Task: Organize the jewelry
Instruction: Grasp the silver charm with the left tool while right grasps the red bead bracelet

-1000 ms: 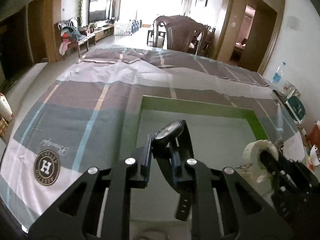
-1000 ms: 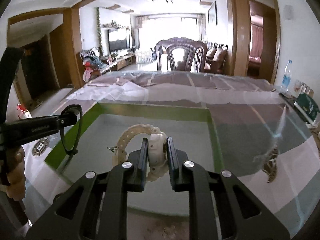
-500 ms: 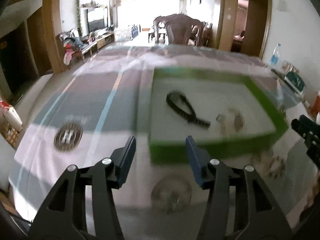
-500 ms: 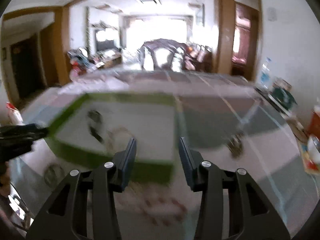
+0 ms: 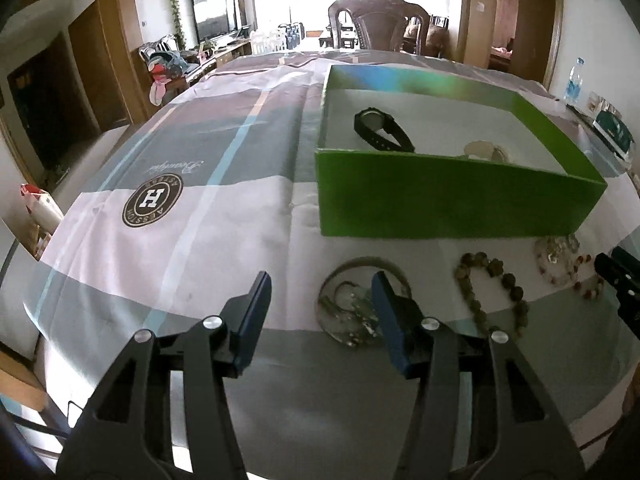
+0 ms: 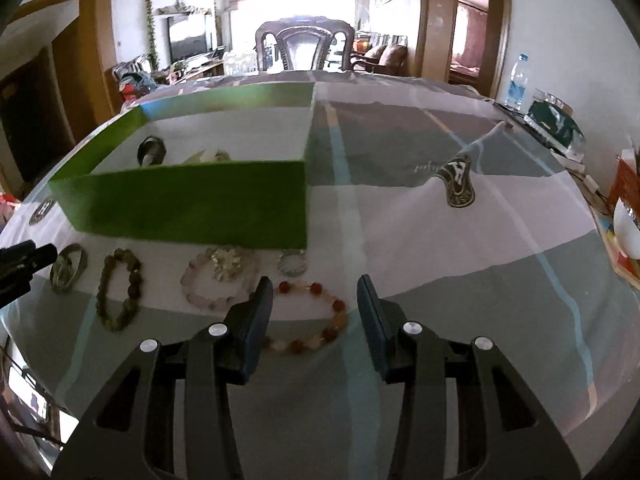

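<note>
A green box (image 5: 440, 200) (image 6: 192, 200) stands on the tablecloth. Inside lie a black watch (image 5: 380, 130) (image 6: 151, 151) and a white watch (image 5: 486, 151) (image 6: 208, 156). In front of the box lie a green bangle (image 5: 352, 308) (image 6: 68, 268), a brown bead bracelet (image 5: 492, 292) (image 6: 118, 294), a pale crystal bracelet (image 5: 558, 254) (image 6: 218, 278), a small clear ring (image 6: 293, 264) and an orange bead bracelet (image 6: 308, 320). My left gripper (image 5: 320, 316) is open and empty, just left of the bangle. My right gripper (image 6: 314, 312) is open and empty over the orange bracelet.
The table carries a grey-and-white cloth with a round logo (image 5: 152, 200). A water bottle (image 6: 516, 80) and boxes (image 6: 554, 122) stand at the far right edge. A wooden chair (image 6: 306, 46) stands behind the table. A white bowl (image 6: 628, 226) sits at the right.
Both grippers let go of their watches into the box, opened, and pulled back toward the near edge of the table, over the bracelets.
</note>
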